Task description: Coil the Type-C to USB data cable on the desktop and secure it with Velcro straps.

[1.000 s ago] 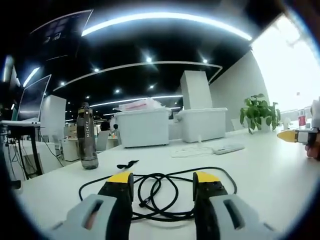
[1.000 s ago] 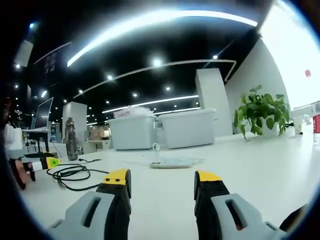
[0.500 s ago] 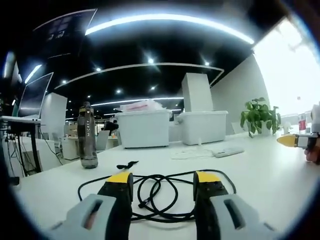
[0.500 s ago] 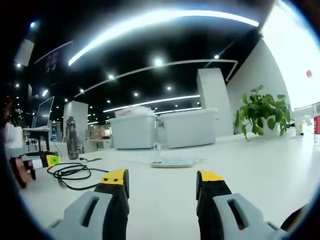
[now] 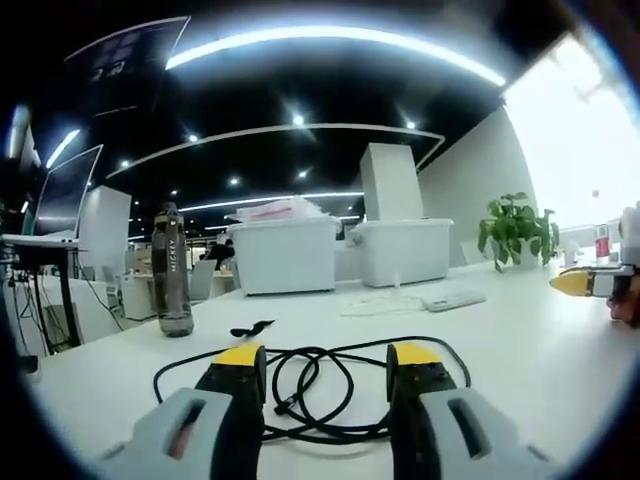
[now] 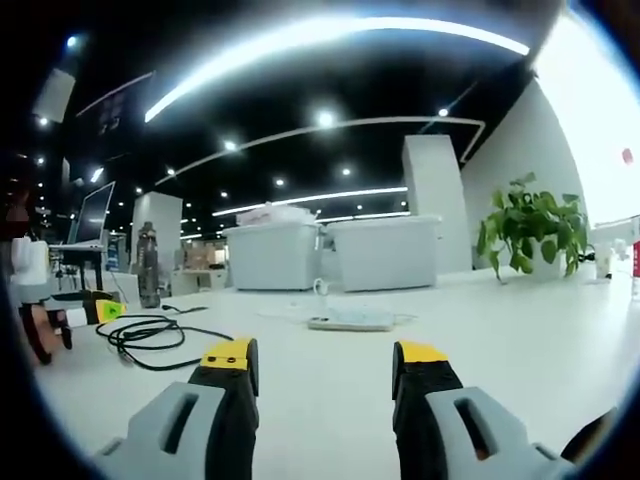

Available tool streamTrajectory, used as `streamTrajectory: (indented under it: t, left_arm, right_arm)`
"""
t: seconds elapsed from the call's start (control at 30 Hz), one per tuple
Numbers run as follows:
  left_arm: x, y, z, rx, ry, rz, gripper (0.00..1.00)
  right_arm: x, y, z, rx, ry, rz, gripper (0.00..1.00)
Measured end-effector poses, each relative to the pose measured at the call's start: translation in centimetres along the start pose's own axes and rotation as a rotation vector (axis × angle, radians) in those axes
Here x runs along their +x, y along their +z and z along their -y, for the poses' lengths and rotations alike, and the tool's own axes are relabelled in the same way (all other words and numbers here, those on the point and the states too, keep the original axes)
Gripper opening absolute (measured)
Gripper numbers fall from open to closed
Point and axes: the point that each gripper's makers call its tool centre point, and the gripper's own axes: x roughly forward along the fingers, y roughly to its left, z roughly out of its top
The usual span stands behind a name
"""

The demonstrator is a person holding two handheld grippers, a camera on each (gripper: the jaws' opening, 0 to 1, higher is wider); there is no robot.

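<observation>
A black data cable lies in loose loops on the white desk, just beyond my left gripper, whose jaws stand open and empty. A small black Velcro strap rests on the desk behind the cable, near the bottle. In the right gripper view the same cable lies far to the left, and my right gripper is open over bare desk with nothing between its jaws. The left gripper's yellow tip shows beside the cable; the right gripper's yellow tip shows at the right edge of the left gripper view.
A dark water bottle stands at the back left. A white power strip with white cord lies mid-desk, also seen as power strip. Two white bins and a potted plant stand at the far edge. A monitor is at left.
Both views have shifted only slightly with the hands. The cable, strap and both grippers' jaws stand as before.
</observation>
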Motion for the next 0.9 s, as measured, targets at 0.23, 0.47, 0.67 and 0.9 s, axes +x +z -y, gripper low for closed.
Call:
streamTrajectory:
  t: [0.23,0.47,0.67,0.9]
  left_arm:
    - [-0.04,-0.02,-0.08,-0.001,0.004,-0.001,0.50]
    - [-0.07,-0.04,-0.13,-0.002,0.008,-0.002,0.50]
    - [-0.13,-0.07,-0.06,-0.003,0.005,-0.004,0.50]
    - [-0.15,-0.11,-0.07,0.000,0.008,-0.009,0.50]
  right_arm:
    - [-0.07,0.05,0.14,0.011,-0.006,0.004,0.53]
    - [-0.13,0.10,0.22,0.016,-0.010,0.005,0.53]
    - [-0.23,0.25,0.40,0.030,-0.013,0.012,0.53]
    - [-0.27,0.31,0.53,0.038,-0.019,0.013,0.53]
